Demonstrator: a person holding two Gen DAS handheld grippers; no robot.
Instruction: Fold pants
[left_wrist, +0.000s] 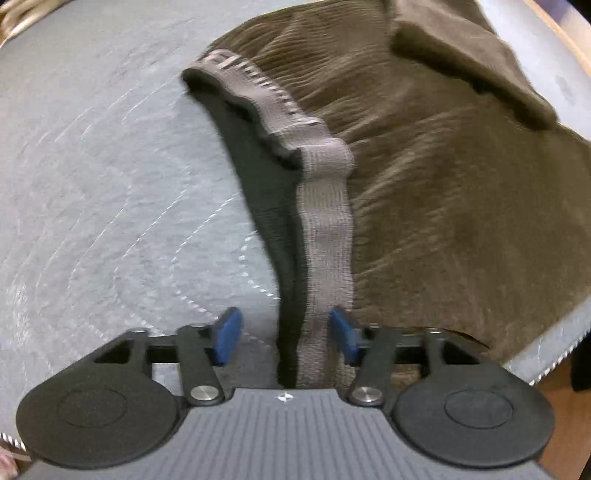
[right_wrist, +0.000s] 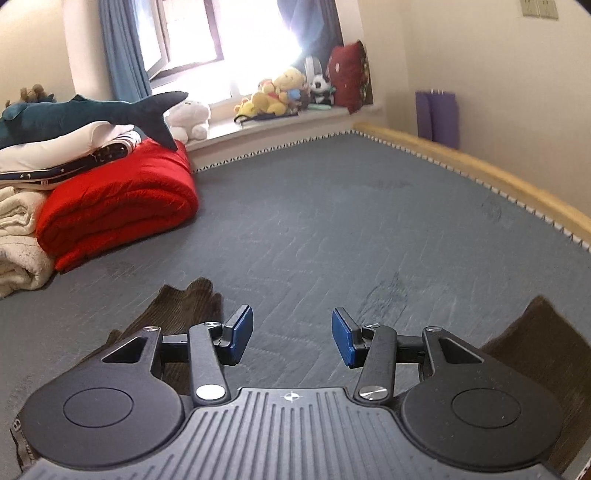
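Brown corduroy pants (left_wrist: 424, 177) lie spread on a grey quilted bed (left_wrist: 110, 184), reaching its near edge. The left tool (left_wrist: 284, 338) stands open, its blue pads either side of the grey waistband (left_wrist: 327, 236), not clamping it. The right tool (right_wrist: 292, 338) hangs open over bare bedcover, pants fabric showing at both its sides.
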